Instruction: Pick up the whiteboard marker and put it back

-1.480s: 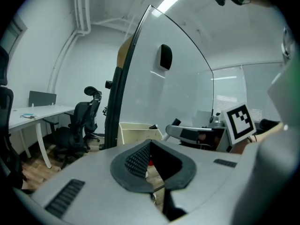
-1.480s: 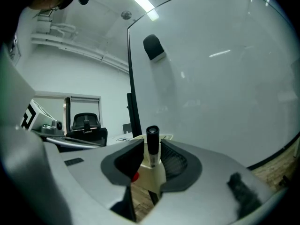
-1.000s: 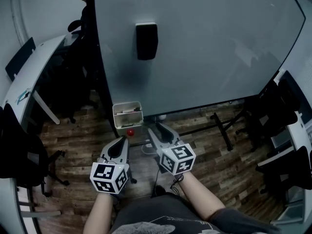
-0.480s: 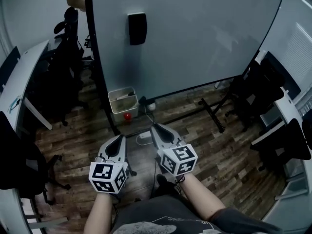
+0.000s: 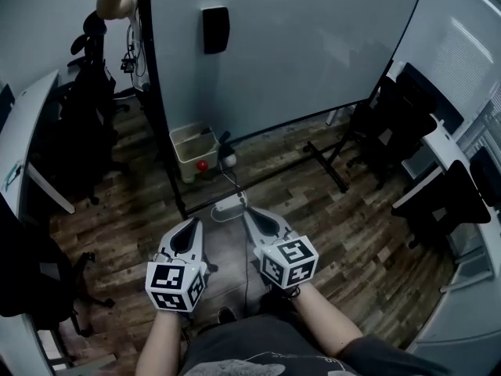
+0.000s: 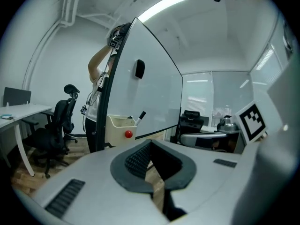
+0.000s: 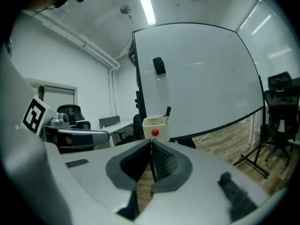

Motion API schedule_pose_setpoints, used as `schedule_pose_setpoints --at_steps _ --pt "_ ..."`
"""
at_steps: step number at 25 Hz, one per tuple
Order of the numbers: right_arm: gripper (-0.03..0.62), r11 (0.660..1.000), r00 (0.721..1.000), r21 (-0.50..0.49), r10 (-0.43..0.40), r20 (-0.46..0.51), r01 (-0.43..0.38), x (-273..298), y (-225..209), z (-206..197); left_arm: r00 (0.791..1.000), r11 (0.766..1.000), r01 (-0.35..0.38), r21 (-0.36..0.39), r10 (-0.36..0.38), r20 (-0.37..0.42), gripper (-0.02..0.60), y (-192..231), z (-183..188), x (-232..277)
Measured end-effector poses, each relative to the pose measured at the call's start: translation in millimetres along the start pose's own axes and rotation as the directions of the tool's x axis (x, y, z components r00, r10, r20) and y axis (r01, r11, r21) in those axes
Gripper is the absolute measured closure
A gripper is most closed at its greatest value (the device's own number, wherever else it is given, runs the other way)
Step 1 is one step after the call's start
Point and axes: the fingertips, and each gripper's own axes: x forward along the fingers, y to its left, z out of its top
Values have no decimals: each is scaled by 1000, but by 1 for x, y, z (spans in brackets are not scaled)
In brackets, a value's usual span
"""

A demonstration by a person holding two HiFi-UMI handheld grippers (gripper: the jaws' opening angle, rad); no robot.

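I am holding my left gripper (image 5: 196,222) and right gripper (image 5: 246,211) with jaws together, both empty. Farther off, the whiteboard marker (image 5: 225,139) is standing in the cream box (image 5: 185,134) below the whiteboard (image 5: 297,45). Judging by that, it is already put back and nothing is left.

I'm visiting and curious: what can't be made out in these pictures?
Marker: only its top shows above the box rim in both gripper views; the rest is hidden.
Box contents: hidden by its wall; too small in the head view.
Person: mostly hidden behind the whiteboard in the left gripper view; cut off by the head view's top edge.
Red dot on the box: too small to identify.
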Motion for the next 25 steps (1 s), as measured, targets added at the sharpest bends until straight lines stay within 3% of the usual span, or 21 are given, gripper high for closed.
schedule_pose_setpoints --at_steps 10,20,25 --pt "571 997 998 -43 68 -10 -68 -29 7 0 999 999 -34 -36 34 4 568 -33 -4 -16" --pt "572 980 983 -80 178 -39 -181 -84 -3 -9 998 997 -69 -43 69 11 568 -98 -7 -26" --pt "572 976 979 -87 196 -62 -201 -118 -16 -15 997 996 -76 -35 76 8 568 -139 -12 -32"
